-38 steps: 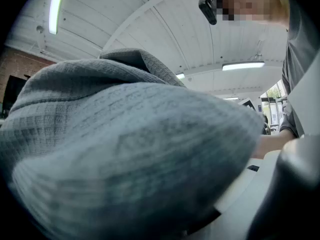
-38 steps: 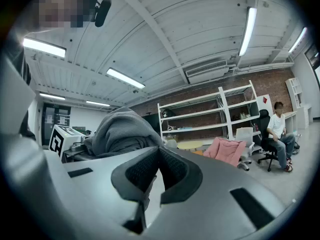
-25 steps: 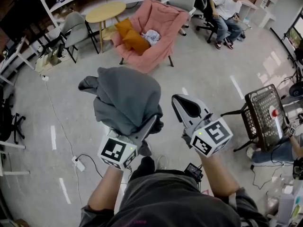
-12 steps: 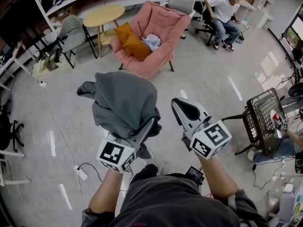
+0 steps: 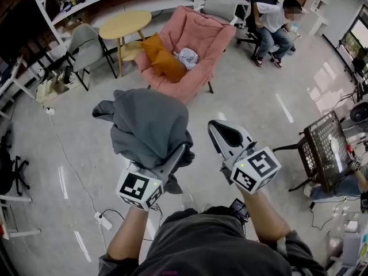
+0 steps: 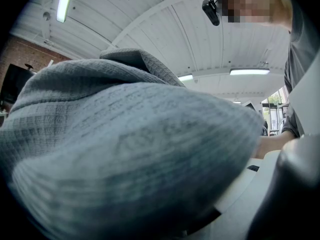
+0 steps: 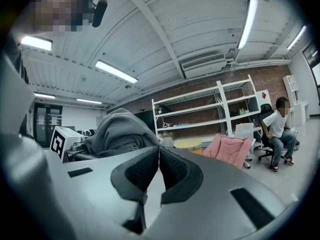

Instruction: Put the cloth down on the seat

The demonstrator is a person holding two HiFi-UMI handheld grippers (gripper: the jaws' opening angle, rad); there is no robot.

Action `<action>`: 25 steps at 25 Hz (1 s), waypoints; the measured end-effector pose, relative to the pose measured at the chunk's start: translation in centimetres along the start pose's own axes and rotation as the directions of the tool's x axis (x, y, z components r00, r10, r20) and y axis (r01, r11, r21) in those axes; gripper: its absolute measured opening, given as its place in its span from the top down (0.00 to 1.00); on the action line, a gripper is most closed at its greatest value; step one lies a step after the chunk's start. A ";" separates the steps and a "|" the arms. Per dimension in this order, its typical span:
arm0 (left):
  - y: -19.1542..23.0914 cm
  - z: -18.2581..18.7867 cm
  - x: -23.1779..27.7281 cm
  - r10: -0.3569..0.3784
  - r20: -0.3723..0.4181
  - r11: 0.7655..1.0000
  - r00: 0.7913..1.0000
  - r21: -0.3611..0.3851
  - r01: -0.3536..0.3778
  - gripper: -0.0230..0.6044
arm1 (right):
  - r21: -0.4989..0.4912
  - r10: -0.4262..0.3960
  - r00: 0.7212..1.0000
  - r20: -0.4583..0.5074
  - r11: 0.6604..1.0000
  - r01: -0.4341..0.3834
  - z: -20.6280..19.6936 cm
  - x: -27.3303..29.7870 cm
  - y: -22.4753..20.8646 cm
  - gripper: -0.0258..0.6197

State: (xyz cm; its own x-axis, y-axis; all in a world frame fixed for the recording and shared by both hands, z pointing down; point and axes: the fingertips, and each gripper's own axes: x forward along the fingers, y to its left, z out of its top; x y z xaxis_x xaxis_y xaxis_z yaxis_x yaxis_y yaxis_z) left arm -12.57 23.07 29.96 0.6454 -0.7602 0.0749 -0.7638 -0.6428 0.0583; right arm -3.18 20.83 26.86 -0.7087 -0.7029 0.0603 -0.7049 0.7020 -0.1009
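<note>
A bundled grey cloth (image 5: 149,125) rides on my left gripper (image 5: 164,154), which is shut on it; the cloth covers the jaw tips. It fills most of the left gripper view as grey cloth (image 6: 125,154). My right gripper (image 5: 217,126) is held level beside it, to the right, shut and empty; its pads meet at the right gripper (image 7: 159,151). The seat is a pink padded chair (image 5: 201,36) farther ahead on the floor, also seen as the pink chair (image 7: 231,149). Orange cushions (image 5: 161,53) and a small pale bundle (image 5: 187,57) lie on it.
A round yellow table (image 5: 125,23) and a grey chair (image 5: 86,42) stand left of the pink chair. A person (image 5: 270,19) sits on an office chair at the back right. A black wire basket stand (image 5: 322,148) is at my right. A power strip (image 5: 103,220) and its cable lie on the floor.
The floor, power strip and basket stand have slid down the head view, as I step toward the pink chair. Both grippers keep the same pose, the cloth still held.
</note>
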 end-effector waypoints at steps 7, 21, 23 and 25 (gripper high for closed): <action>3.3 0.7 1.2 -0.008 0.005 1.000 1.000 0.002 0.008 0.48 | -0.004 -0.009 1.000 -0.010 1.000 0.009 0.5 3.3 -1.0 0.94; 8.8 0.9 8.1 -0.002 -0.009 1.000 1.000 -0.004 0.002 0.48 | 0.024 -0.011 1.000 -0.003 1.000 0.011 0.7 9.2 -7.9 0.93; 9.6 0.9 9.9 0.003 -0.011 1.000 1.000 -0.002 -0.003 0.48 | 0.028 0.000 1.000 -0.005 1.000 0.000 0.7 10.3 -9.4 0.94; 10.3 1.0 11.5 0.010 -0.013 1.000 1.000 0.000 -0.010 0.48 | 0.032 0.010 1.000 -0.005 0.999 -0.010 0.7 11.3 -10.9 0.94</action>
State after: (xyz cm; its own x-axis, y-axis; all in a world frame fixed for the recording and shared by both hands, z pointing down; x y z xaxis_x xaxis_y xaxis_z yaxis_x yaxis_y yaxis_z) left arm -13.03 7.62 30.40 0.6374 -0.7655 0.0886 -0.7705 -0.6348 0.0578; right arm -3.47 5.17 27.94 -0.7156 -0.6955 0.0640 -0.6968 0.7047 -0.1336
